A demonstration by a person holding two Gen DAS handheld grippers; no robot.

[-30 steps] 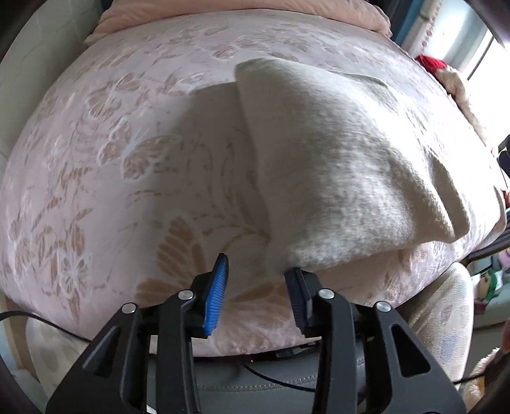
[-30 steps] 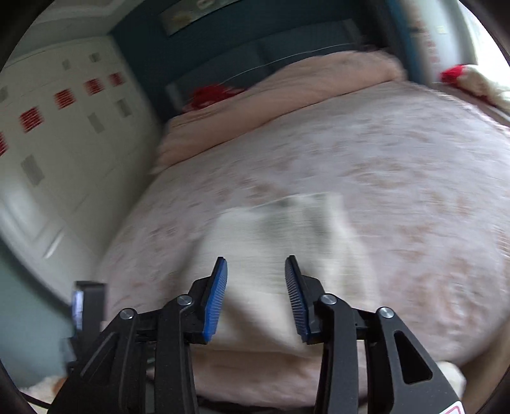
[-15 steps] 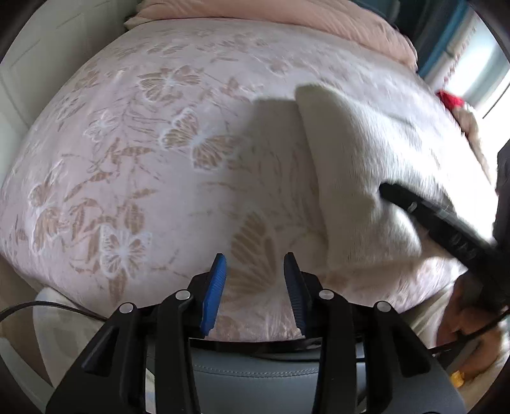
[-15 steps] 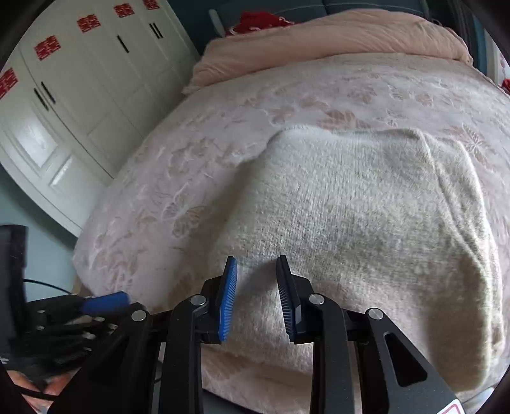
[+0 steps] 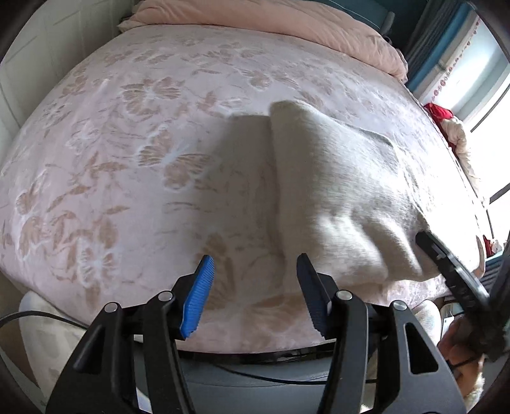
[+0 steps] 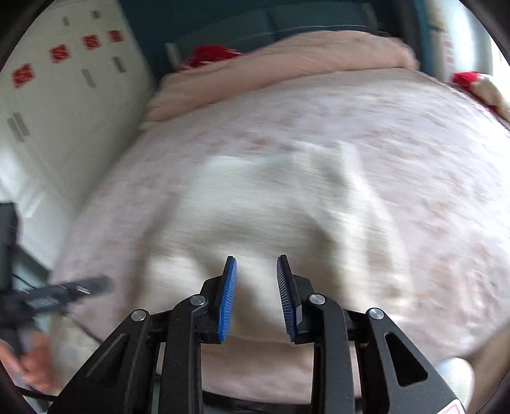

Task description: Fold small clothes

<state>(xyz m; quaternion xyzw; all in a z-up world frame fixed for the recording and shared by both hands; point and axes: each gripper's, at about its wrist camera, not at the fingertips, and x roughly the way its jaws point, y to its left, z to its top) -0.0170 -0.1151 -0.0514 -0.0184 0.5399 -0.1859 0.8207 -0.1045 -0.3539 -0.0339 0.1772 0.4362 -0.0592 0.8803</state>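
A folded cream knitted garment (image 5: pixel 338 191) lies on the pink flowered bedspread (image 5: pixel 127 153), near the bed's front edge. My left gripper (image 5: pixel 255 286) is open and empty, low over the bedspread just left of the garment's near corner. In the right wrist view, which is blurred, the garment (image 6: pixel 287 203) fills the middle. My right gripper (image 6: pixel 256 296) is open and empty, over the garment's near edge. Its dark finger shows at the right in the left wrist view (image 5: pixel 446 264), touching the garment's right corner.
A peach duvet (image 5: pixel 287 28) lies rolled at the head of the bed. White cupboards (image 6: pixel 63 111) stand to the left of the bed. A red and cream bundle (image 5: pixel 452 127) lies by the window at the right. The left gripper (image 6: pixel 63 293) and a hand show at lower left.
The left gripper has opened wider and shifted nearer the garment. The right gripper has opened a little and is moving fast, with its view swung upward and blurred.
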